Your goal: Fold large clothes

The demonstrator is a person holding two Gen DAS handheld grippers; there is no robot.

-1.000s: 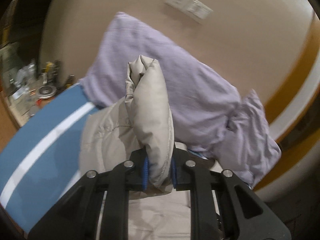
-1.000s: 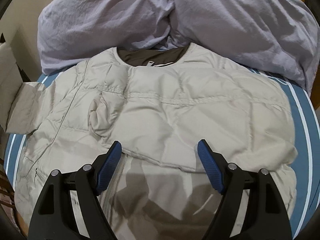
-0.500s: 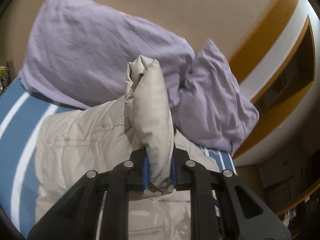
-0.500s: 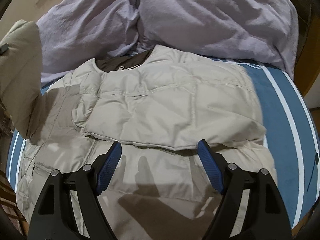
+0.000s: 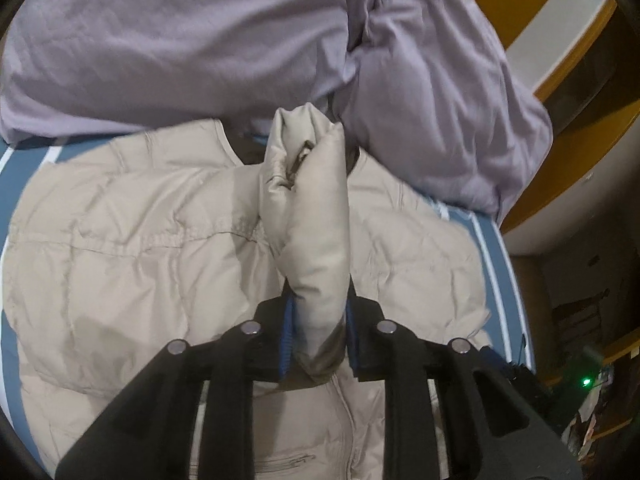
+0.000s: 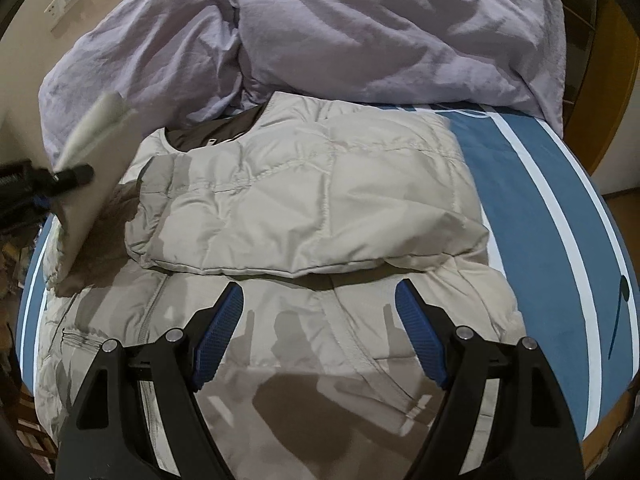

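Basically mid-fold: one jacket lay flat on the bed, its right sleeve already across the chest. Two grippers were in play. Left gripper pinched the left sleeve over the jacket, jaws opening, fabric between the pads. Right gripper hovered spread and empty above the hem. Next, I'd judge: drop that sleeve flat across the chest. One duvet behind.

Blue white-striped bed, lilac duvet
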